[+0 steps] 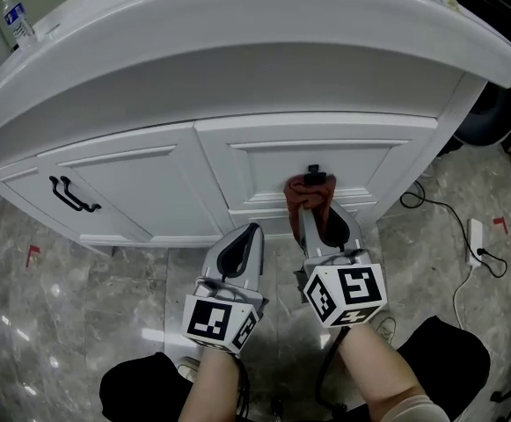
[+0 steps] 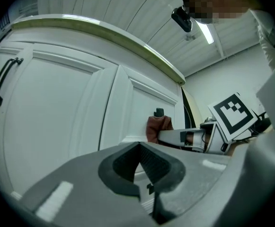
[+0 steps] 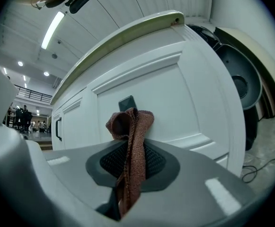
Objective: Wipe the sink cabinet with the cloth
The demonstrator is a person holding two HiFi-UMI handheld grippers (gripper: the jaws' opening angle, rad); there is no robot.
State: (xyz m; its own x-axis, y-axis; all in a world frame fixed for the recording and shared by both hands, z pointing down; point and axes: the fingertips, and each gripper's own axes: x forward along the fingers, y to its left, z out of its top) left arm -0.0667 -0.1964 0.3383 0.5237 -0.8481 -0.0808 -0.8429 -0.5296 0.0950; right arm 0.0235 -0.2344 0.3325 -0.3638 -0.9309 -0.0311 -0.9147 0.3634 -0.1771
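Note:
The white sink cabinet [image 1: 149,183] has two doors under a curved countertop. A rust-brown cloth [image 1: 309,197] is clamped in my right gripper [image 1: 311,211], which is shut on it and presses it against the right door [image 1: 343,161] just below a small black knob [image 1: 314,171]. In the right gripper view the cloth [image 3: 130,141] bunches out between the jaws with the knob [image 3: 126,102] right behind it. My left gripper [image 1: 253,230] is shut and empty, a short way off the cabinet near the seam between the doors. In the left gripper view the cloth [image 2: 158,126] shows ahead to the right.
The left door carries a black bar handle [image 1: 70,196]. Water bottles [image 1: 18,18] stand on the countertop at far left. A white power strip and cable [image 1: 476,236] lie on the marbled floor at right. A dark round object [image 1: 492,112] sits beside the cabinet's right end.

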